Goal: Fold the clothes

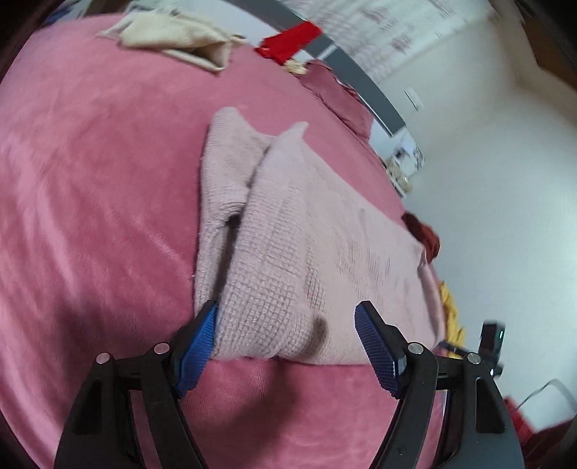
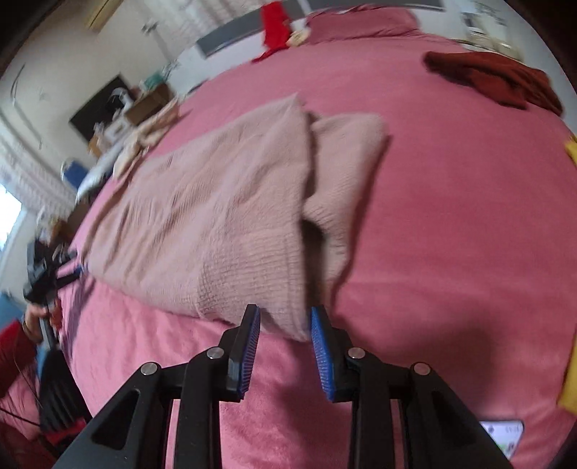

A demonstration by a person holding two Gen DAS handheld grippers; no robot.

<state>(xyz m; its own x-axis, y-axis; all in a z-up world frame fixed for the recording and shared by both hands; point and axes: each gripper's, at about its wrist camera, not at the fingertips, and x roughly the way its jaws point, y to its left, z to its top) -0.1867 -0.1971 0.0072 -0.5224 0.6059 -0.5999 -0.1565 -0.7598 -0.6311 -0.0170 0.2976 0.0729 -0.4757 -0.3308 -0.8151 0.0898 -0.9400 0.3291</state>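
Left gripper (image 1: 286,342): jaws spread wide, near hem of the sweater between them, nothing clamped.
Right gripper (image 2: 285,344): jaws part open around the sweater's near corner, not pinching.
Sweater (image 1: 288,245): pale pink waffle knit, folded lengthwise, sleeves laid forward, lying flat on the bed.
Bed (image 1: 90,180): plush pink velvety cover.
Far edge: beige garment (image 1: 176,36), rust garment (image 2: 497,79), red cloth (image 2: 274,25).
Room: white walls.

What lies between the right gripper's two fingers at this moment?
In the right wrist view, a corner of the pale pink knit garment sits between the right gripper fingers, jaws not closed on it.
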